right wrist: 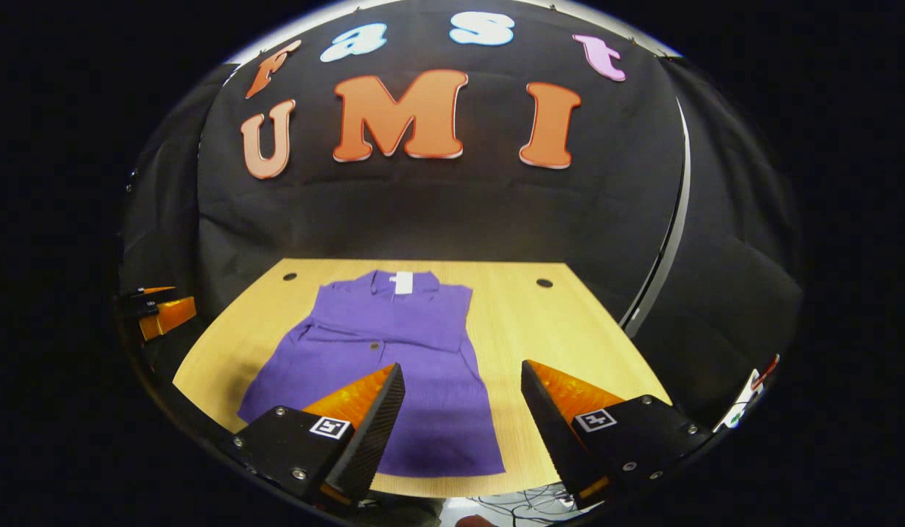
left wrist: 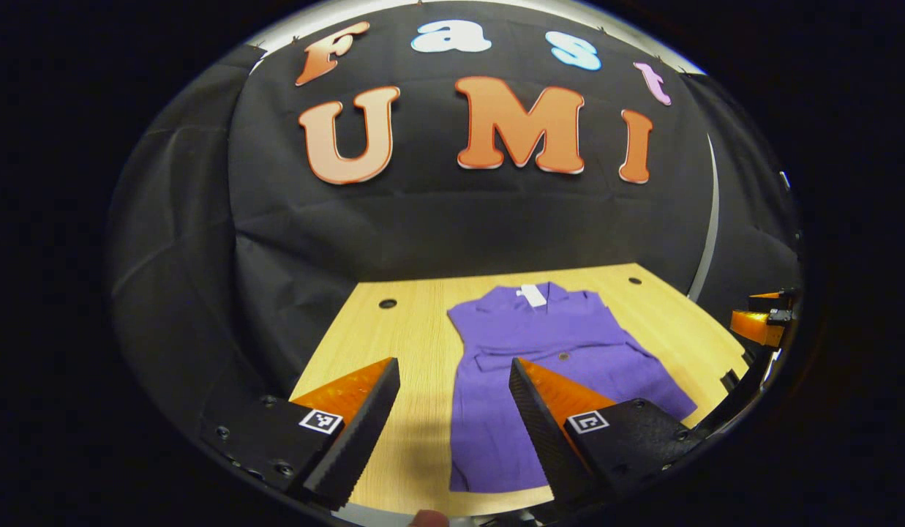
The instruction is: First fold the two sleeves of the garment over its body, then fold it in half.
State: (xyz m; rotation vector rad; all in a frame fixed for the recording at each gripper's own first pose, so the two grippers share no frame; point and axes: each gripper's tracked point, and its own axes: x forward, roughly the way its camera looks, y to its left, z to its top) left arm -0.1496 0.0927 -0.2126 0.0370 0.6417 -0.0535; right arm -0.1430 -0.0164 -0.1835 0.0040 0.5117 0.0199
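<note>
Bare table point(left wrist: 393, 344) either side of the flat garment point(left wrist: 554, 351) (booth wall close behind).

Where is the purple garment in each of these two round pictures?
Left gripper view: purple garment lies right of centre on the wooden table, partly behind the right finger.
Right gripper view: purple garment lies left of centre.
Shared landmark: white collar tag, at the far end.

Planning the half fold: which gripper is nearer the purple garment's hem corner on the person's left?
Left. The left gripper hovers open near that hem corner, which lies between its fingers. The right gripper hovers open towards the garment's opposite side.
</note>
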